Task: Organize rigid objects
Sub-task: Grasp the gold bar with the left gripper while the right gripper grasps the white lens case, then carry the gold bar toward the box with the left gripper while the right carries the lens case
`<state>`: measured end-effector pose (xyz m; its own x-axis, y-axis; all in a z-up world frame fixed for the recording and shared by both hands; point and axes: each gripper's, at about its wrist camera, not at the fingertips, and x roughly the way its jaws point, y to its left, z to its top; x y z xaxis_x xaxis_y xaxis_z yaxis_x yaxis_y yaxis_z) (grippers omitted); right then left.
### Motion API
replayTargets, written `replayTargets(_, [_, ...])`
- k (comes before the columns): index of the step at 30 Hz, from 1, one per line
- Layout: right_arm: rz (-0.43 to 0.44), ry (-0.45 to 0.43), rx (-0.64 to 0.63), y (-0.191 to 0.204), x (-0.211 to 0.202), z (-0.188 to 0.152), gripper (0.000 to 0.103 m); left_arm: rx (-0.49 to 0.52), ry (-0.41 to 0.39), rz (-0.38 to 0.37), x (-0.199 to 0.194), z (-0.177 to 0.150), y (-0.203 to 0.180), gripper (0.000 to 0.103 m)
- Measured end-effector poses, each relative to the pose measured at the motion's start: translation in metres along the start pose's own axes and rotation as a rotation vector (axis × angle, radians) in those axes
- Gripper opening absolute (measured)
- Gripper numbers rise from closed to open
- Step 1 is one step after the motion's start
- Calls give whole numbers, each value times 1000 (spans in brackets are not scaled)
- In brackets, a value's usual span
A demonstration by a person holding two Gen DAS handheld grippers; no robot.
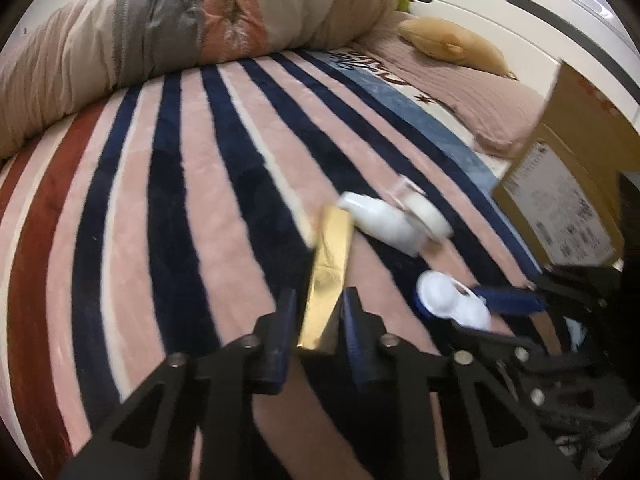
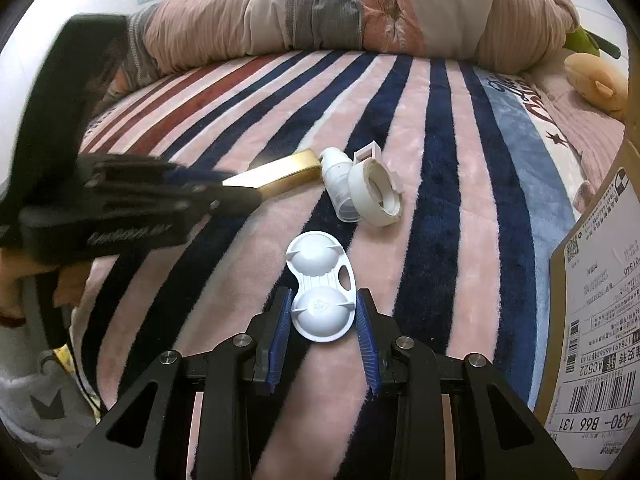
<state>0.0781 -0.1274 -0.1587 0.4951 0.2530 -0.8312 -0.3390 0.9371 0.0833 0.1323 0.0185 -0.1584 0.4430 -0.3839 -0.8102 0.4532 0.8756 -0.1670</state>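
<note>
Left wrist view: my left gripper (image 1: pixel 318 312) points down at the striped blanket (image 1: pixel 180 200) on the bed.
Left tongs: clamped on the near end of the gold box (image 1: pixel 326 280), one blue pad on each long side.
Gold box: long and narrow, near end between my pads, far end pointing toward the white pump bottle (image 1: pixel 380 220); picture is motion-blurred here.
White pump bottle: lying on its side just beyond the box, a white ring-shaped part (image 1: pixel 430 214) against it.
Right gripper from here: my right gripper (image 1: pixel 480 308) enters from the right edge, with the white twin-dome case (image 1: pixel 452 300) at its tip.
Cardboard box: cardboard box (image 1: pixel 560 200) with a shipping label stands at the right edge of the bed.
Background: rolled quilt (image 1: pixel 200 28) along the far side, tan plush toy (image 1: pixel 452 42) near the headboard.

Right wrist view: my right gripper (image 2: pixel 324 320) points down at the same blanket (image 2: pixel 440 160).
Right tongs: clamped on the near dome of the white twin-dome case (image 2: pixel 320 292), pads touching both sides.
Twin-dome case: flat on a pink stripe, far dome pointing away from me.
Left gripper from here: left gripper (image 2: pixel 236 190) reaches in from the left, fingers at the end of the gold box (image 2: pixel 288 174).
Other items: pump bottle (image 2: pixel 334 180) and ring part (image 2: pixel 376 192) touching, beyond the case and well apart from it.
Cardboard box: cardboard box (image 2: pixel 600 300) at the right edge, label facing me.
</note>
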Motion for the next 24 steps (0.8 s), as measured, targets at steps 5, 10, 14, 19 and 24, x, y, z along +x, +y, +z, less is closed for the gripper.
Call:
replayTargets(5, [1,-1,-1,-1,0,0,27,-9,-4,17,7,2,-4,20])
replayTargets(10, [12,-1,3,-2,1,0,28,-15,-18,31,24,14,-8,23])
replayTargets(14, [9,-6,-9,-1,2,1,28,-24,-25,46,30,18,-9,19])
replayTargets(19, [-13,-30,-42,8,-4,2,27,-26,-38,62,20,19,-11,15])
replayTargets(24, [0,-94,-66,19,-33,6,27,-12,-96,78,-20,18,-21,15])
